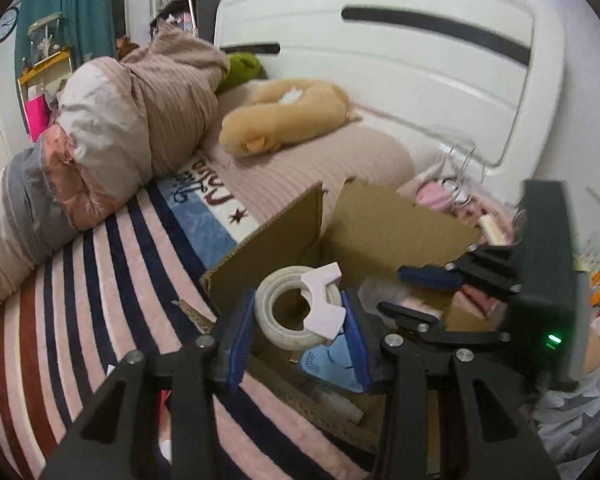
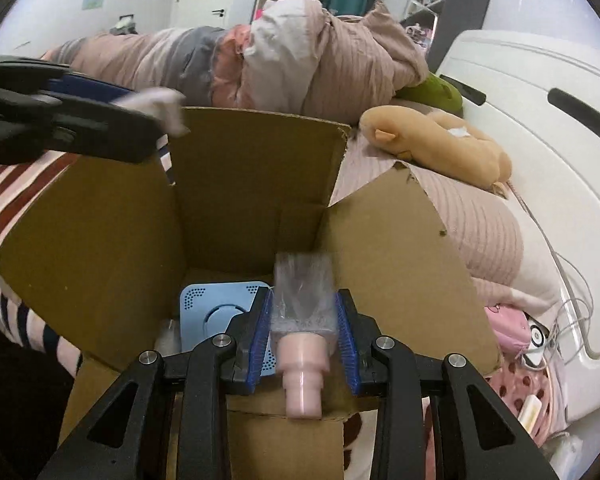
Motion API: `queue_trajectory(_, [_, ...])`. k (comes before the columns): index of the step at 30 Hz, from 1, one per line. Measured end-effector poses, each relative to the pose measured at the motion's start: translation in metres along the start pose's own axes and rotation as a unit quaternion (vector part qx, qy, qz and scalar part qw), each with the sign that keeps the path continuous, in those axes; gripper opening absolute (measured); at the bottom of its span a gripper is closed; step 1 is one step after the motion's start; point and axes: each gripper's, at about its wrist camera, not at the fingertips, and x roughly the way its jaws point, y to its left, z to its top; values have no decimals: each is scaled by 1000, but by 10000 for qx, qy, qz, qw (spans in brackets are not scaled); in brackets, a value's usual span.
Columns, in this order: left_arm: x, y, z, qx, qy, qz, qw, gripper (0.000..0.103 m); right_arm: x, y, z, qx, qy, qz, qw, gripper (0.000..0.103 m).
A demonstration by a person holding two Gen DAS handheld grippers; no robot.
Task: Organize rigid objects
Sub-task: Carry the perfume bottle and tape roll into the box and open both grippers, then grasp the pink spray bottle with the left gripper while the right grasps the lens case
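Observation:
My left gripper [image 1: 300,320] is shut on a roll of clear tape [image 1: 276,320] with a pale pink dispenser piece [image 1: 324,304], held over the near left edge of an open cardboard box [image 1: 380,220]. In the right wrist view, my right gripper [image 2: 304,300] is shut on a pink bottle in clear plastic wrap [image 2: 302,320], above the box's inside [image 2: 252,184]. A light blue square device [image 2: 216,308] lies on the box floor. The left gripper [image 2: 140,108] shows blurred at the upper left. The right gripper [image 1: 392,288] shows at the right over the box.
The box sits on a bed with a striped blanket [image 1: 100,280]. A heap of folded quilts [image 1: 120,120], a tan plush toy [image 1: 284,116] and a white headboard [image 1: 420,80] lie beyond it. Hangers and pink items [image 1: 452,192] crowd the right side.

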Motion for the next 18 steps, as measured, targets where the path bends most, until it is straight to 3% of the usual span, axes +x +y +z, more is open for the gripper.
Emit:
queue_trajectory(12, [31, 1, 1, 66, 341, 376, 9987, 39, 10, 2, -7, 249, -150, 382, 9988, 27])
queue_trajectory(16, [30, 2, 0, 25, 363, 326, 9988, 52, 10, 5, -4, 297, -185, 406, 9986, 27])
queue_trajectory(18, [27, 1, -1, 38, 332, 351, 9988, 52, 11, 5, -3, 309, -182, 435, 9984, 27])
